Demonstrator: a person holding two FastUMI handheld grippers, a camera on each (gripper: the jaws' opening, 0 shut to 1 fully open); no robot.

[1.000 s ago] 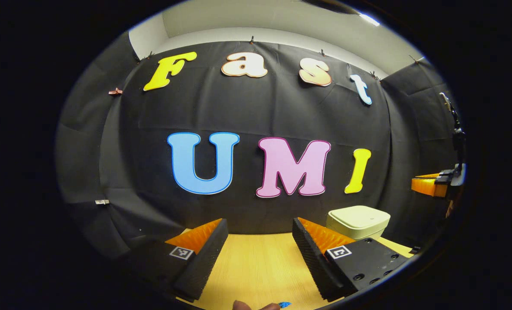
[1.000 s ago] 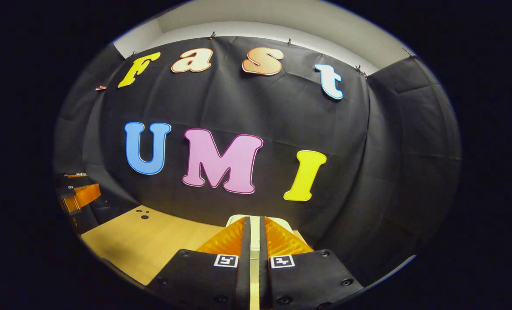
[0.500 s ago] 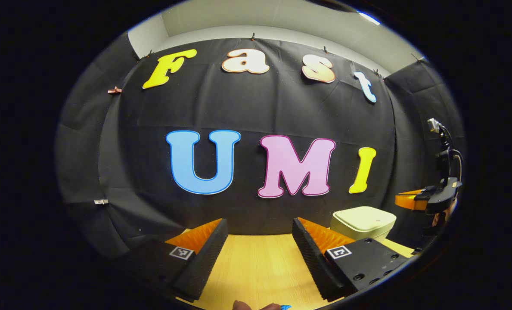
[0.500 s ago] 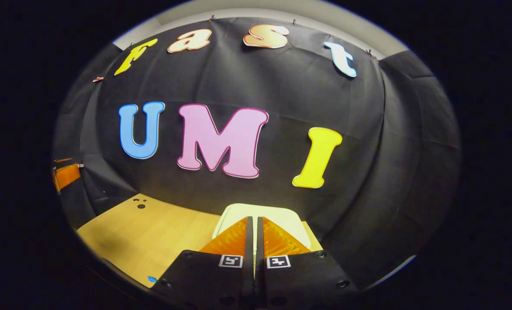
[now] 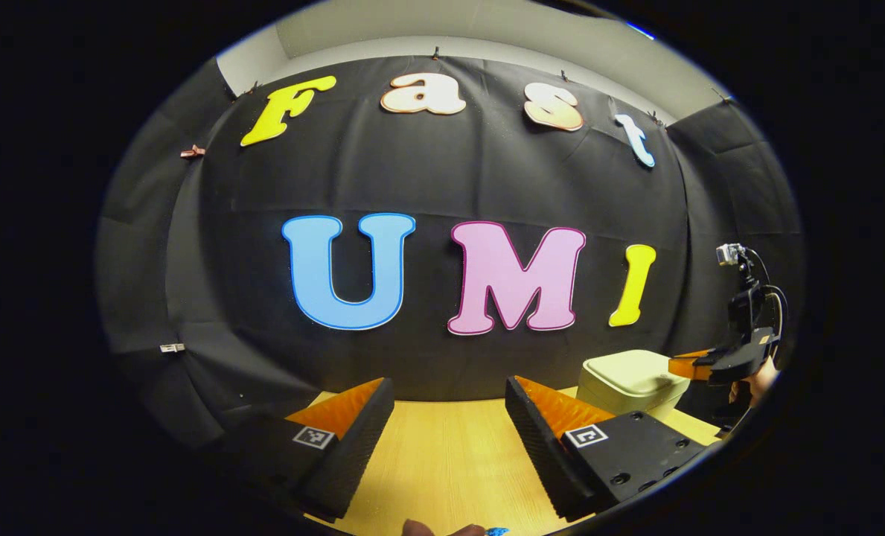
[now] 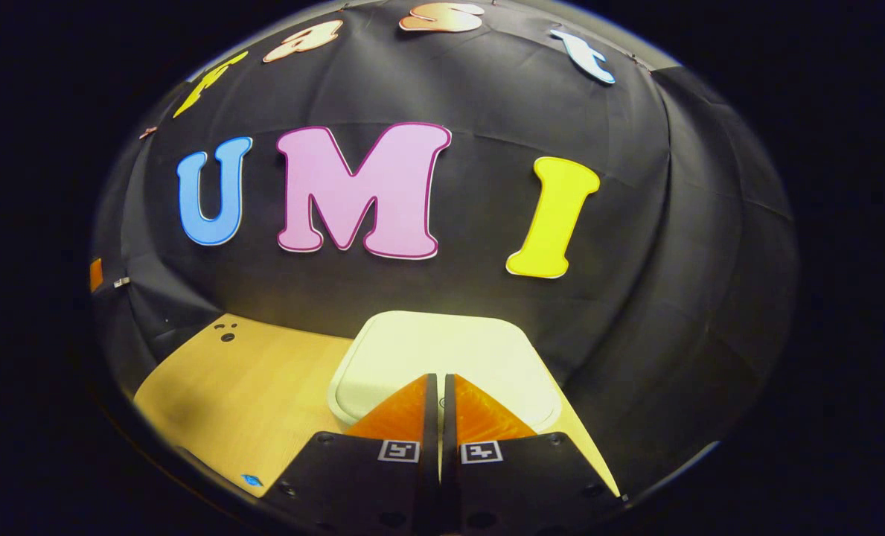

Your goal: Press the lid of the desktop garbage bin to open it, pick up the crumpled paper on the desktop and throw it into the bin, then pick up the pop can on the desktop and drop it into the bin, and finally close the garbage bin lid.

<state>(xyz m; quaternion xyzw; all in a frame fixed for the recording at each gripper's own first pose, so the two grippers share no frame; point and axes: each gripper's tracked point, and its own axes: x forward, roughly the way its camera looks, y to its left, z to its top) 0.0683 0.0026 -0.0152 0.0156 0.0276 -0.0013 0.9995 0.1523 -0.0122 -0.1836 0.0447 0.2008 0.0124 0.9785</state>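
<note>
right gripper (image 6: 439,383): bottom centre of the right gripper view; fingers pressed together with only a thin slit between them, grasping nothing.
tips to lid: the closed tips sit over the near edge of the bin lid (image 6: 449,356), which spreads just above and beyond them in the lower middle of the frame; whether they touch it I cannot tell.
same gripper from the side: in the left gripper view the right gripper (image 5: 682,365) comes in from the right edge, its tips level with the top of the garbage bin (image 5: 630,381) at the bin's right side, with a hand (image 5: 761,377) behind it.
left gripper (image 5: 449,391): bottom of the left gripper view; fingers spread wide, released, bare wooden desktop (image 5: 449,454) between them.
nearer hand: the right one, judged by far; the bin lies off to the lower right of the left gripper's frame, beyond its right finger.
lid state: down and flat, so I judge the opening press not yet done.
lid axis: a rounded rectangle, long side running left to right across the right gripper view, short side running away toward the black cloth wall (image 6: 636,246); the fingers point across the short side.
coming move: as a judgement, a short push down on the near part of the lid.
bin place: on the desktop close to the wall.
paper and can: a small blue scrap (image 6: 251,480) lies at the lower left of the right gripper view; too small to tell what it is.
</note>
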